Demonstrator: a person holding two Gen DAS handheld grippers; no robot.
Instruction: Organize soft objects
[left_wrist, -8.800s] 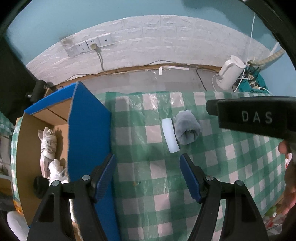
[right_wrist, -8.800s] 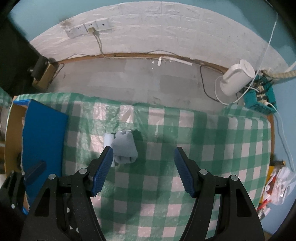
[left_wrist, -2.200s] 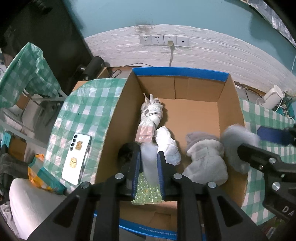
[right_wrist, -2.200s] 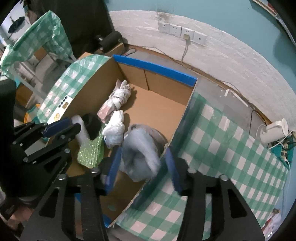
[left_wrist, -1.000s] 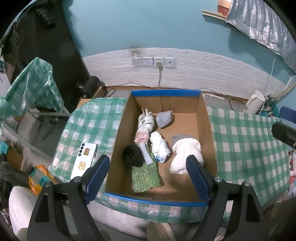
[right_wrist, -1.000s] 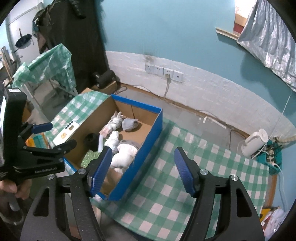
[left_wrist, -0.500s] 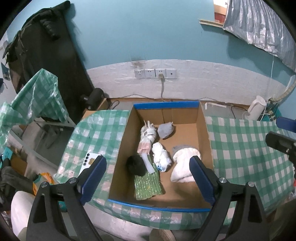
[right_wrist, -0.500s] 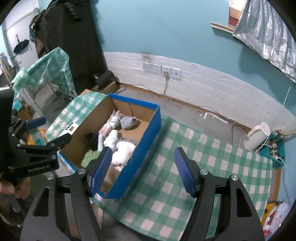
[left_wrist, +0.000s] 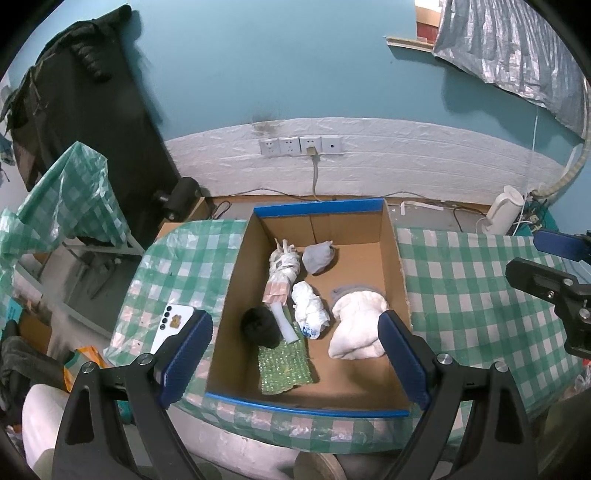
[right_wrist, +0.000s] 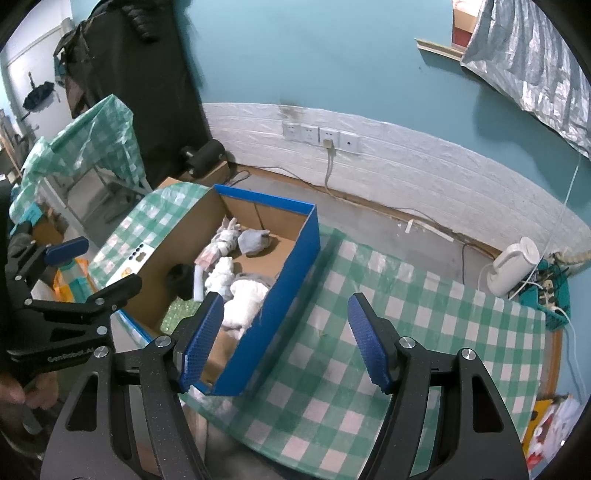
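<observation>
A blue-sided cardboard box (left_wrist: 317, 212) (right_wrist: 295, 266) stands on the green-checked table. Inside lie several soft things: a grey rolled sock (left_wrist: 318, 256) (right_wrist: 253, 240) at the back, a tied white-and-pink bundle (left_wrist: 282, 269), a white crumpled bag (left_wrist: 310, 308), a white foam roll (left_wrist: 284, 326), a black ball (left_wrist: 258, 326), a green bubble sheet (left_wrist: 284, 365) and a white-and-grey plush (left_wrist: 356, 326) (right_wrist: 247, 299). My left gripper (left_wrist: 295, 358) is open and empty, high above the box. My right gripper (right_wrist: 284, 339) is open and empty, above the box's right wall.
A white phone (left_wrist: 171, 325) lies on the table left of the box. A white kettle (left_wrist: 504, 206) (right_wrist: 517, 266) with cables stands on the floor by the wall. The checked tablecloth (right_wrist: 388, 343) stretches right of the box. A second covered table (left_wrist: 62, 195) stands left.
Both grippers have let go of the white roll and the grey sock in the box, opened, and risen well above it. Over the last second they rose a little more.
</observation>
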